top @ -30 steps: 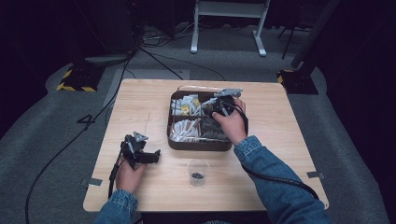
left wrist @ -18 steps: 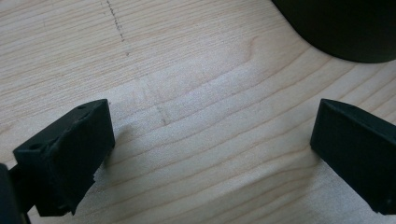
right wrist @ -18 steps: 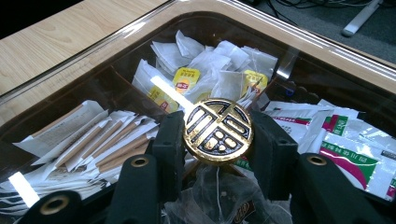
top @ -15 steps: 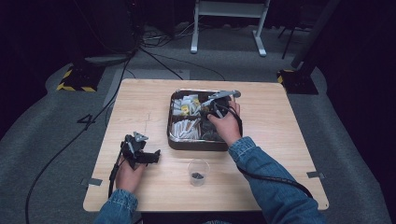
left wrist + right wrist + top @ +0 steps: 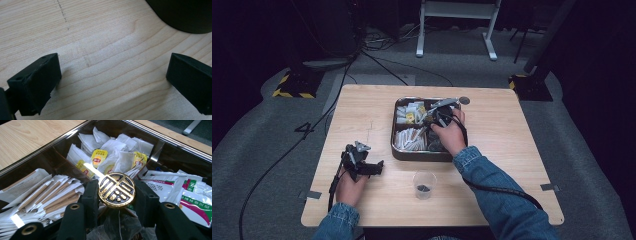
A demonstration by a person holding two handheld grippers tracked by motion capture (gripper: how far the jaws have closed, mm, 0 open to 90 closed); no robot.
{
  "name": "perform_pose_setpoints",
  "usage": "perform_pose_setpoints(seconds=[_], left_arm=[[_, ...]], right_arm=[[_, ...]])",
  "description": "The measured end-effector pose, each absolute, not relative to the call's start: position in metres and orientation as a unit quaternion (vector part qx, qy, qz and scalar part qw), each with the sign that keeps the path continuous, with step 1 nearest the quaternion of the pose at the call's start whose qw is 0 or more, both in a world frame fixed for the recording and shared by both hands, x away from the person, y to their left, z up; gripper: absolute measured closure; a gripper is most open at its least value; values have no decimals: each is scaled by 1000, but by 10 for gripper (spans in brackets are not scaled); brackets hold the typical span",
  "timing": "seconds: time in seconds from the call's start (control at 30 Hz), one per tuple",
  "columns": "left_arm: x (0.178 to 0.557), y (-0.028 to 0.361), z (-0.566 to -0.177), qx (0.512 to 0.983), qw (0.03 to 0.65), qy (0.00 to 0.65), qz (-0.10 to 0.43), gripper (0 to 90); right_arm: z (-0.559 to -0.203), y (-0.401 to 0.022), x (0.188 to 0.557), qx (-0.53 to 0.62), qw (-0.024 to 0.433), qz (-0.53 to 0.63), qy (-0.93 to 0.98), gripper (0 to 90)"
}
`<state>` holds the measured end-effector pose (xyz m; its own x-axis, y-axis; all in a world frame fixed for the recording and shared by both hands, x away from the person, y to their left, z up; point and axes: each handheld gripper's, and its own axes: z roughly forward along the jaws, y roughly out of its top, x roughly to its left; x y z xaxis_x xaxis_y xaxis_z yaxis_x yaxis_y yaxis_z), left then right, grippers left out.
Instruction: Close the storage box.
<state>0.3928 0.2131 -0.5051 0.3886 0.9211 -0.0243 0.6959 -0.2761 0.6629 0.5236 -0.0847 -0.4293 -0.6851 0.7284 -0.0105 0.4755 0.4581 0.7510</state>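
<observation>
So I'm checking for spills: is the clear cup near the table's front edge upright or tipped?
Upright. The clear cup stands on the table with its rim facing up and something dark at its bottom.

The round gold-and-black metal medallion (image 5: 116, 189) shone glossy, its raised pattern polished. Around it, the dark tray (image 5: 162, 138) had a bright, reflective metal rim and smooth walls. Left of the medallion lay matt white paper sleeves (image 5: 47, 195) over brown wooden sticks; behind it, soft white paper tea bags with glossy yellow tags (image 5: 98, 157); right of it, shiny printed plastic sachets (image 5: 197, 205). The pale wooden table (image 5: 105, 50) looked smooth and matt, its grain plain. The black jaws gripping the medallion looked matt plastic.
</observation>
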Motion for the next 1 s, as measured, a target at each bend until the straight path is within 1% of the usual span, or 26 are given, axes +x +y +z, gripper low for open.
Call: perform_pose_setpoints(seconds=[1.0], left_arm=[[393, 213, -505, 777, 302, 521, 187, 1]], right_arm=[[-438, -83, 529, 353, 162, 376, 841, 586]])
